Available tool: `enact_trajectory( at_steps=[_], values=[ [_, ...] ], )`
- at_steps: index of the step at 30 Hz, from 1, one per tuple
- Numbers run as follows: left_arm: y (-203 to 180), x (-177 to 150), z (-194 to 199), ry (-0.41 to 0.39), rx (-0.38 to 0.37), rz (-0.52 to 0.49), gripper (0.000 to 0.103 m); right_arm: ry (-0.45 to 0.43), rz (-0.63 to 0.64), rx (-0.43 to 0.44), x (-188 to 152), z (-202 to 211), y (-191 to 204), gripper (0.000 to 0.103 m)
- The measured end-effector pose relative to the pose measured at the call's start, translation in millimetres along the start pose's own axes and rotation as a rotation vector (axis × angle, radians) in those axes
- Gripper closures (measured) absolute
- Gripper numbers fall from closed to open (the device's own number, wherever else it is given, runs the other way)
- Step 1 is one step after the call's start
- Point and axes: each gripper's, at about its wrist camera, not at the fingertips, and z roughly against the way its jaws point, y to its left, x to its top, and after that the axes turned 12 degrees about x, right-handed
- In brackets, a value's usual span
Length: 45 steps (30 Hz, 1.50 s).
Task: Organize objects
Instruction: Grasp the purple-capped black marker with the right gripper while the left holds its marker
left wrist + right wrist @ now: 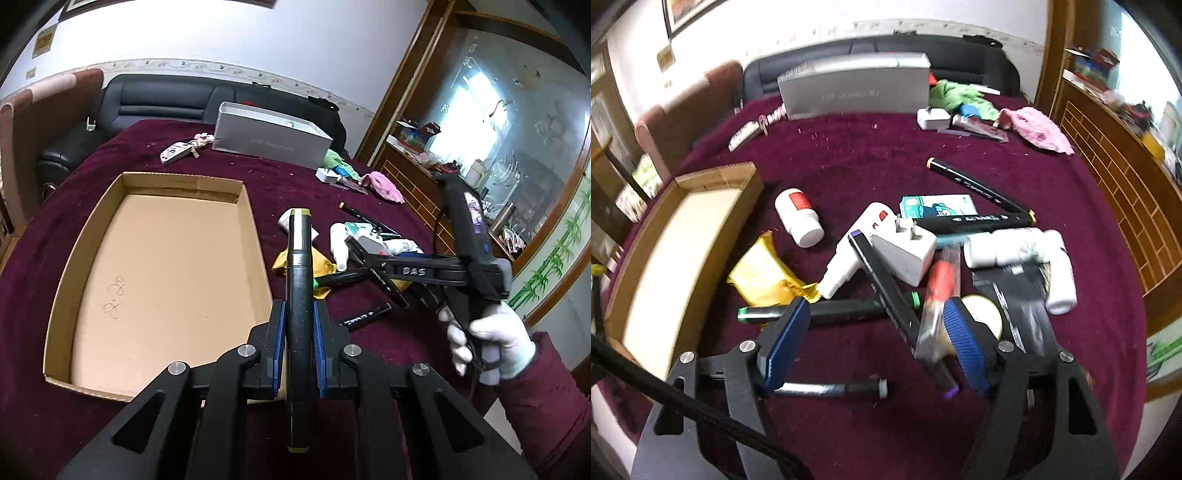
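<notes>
My left gripper [298, 310] is shut on a black marker [300, 258] with olive caps, held lengthwise over the right edge of an open cardboard box [159, 266]. Nothing lies in the box. In the right wrist view my right gripper [875, 314] stands open, pointing down over a heap on the maroon cloth. A purple-capped marker [886, 291], a green-capped marker [842, 308] and a clear-wrapped orange item [940, 291] lie between its blue pads [783, 339], none pressed. A white-gloved hand [487, 339] holds that gripper's handle [476, 236].
The heap also holds a white bottle with a red label [799, 218], a yellow packet [764, 273], a white charger [908, 254], a teal carton [938, 205], more markers [975, 184] and white bottles [1015, 247]. A grey box [855, 90] and a pink cloth [1038, 129] lie farther back.
</notes>
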Motion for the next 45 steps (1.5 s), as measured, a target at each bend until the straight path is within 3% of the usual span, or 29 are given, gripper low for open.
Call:
enact_trajectory(
  at_steps=[6,11,13,18,22,25,29,33,36,38,39,45],
  values=[
    [15,-3,-4,0.013,0.000,0.024,0.091,0.059,0.001,-0.090,2,-20,-11,0.034],
    [18,-6,-7,0.020,-0.001,0.026,0.091,0.065,0.037,-0.145,-4,-20,-6,0.060],
    [19,-6,-6,0.018,0.000,0.026,0.091,0.068,0.051,-0.151,-5,-18,-2,0.063],
    [20,-7,-7,0.027,0.001,0.032,0.091,0.085,0.036,-0.081,-8,-14,-2,0.063],
    [17,-9,-3,0.022,0.002,0.023,0.091,0.174,0.006,-0.076,-12,-34,-10,0.064],
    [20,-8,1,0.013,0.011,0.024,0.091,0.127,-0.062,-0.021,-15,-18,-17,0.082],
    [26,-7,5,0.002,0.016,0.040,0.091,0.054,-0.096,0.057,-19,13,-17,0.095],
    [27,-6,6,-0.002,0.024,0.045,0.091,0.029,-0.098,0.124,-18,36,-6,0.095],
    [28,-8,7,0.001,0.018,0.049,0.091,0.042,-0.052,0.072,-20,34,3,0.094],
    [29,-8,8,0.002,0.018,0.050,0.091,0.044,-0.038,0.025,-21,28,2,0.082],
    [30,-9,8,0.001,0.018,0.052,0.091,0.057,-0.051,0.022,-21,23,-4,0.070],
    [29,-12,8,0.006,0.016,0.053,0.091,0.052,-0.081,0.016,-13,1,-12,0.066]
  ],
)
